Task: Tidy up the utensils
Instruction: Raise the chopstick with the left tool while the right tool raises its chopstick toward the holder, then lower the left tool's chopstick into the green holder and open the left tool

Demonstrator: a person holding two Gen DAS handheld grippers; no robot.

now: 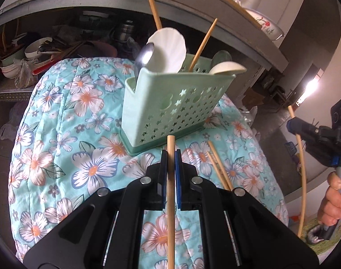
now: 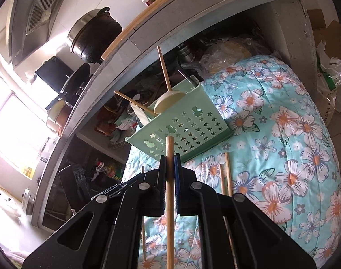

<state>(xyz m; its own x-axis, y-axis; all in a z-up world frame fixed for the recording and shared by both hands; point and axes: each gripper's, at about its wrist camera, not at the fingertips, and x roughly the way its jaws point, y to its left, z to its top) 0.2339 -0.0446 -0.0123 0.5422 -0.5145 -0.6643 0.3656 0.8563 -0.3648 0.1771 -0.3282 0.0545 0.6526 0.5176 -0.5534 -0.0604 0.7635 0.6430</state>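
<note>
On the flower-printed turquoise quilt (image 1: pixel 58 121), you hold one chopstick clamped in each gripper before the mint-green perforated plastic utensil caddy (image 1: pixel 170 107).

Your left gripper (image 1: pixel 170 157) is closed on a pale bamboo chopstick (image 1: pixel 170 201); its lower end is cut off at six o'clock. Your right gripper (image 2: pixel 170 161) pinches a second bamboo chopstick (image 2: pixel 170 201), likewise cut off below. From the left camera that right gripper sits at three o'clock, its hand (image 1: pixel 331 204) partly out of frame. The caddy already carries two upright chopsticks (image 1: pixel 202 44), a white scalloped ladle (image 1: pixel 168 49), a steel spoon (image 1: pixel 143 56) and a cream spoon (image 1: pixel 226 67); their lower parts are hidden inside. Two loose chopsticks (image 1: pixel 218 165) lie at five o'clock of the caddy, ends hidden behind your left gripper. Dark shelf clutter (image 1: pixel 47 44) at eleven o'clock is hard to make out.
</note>
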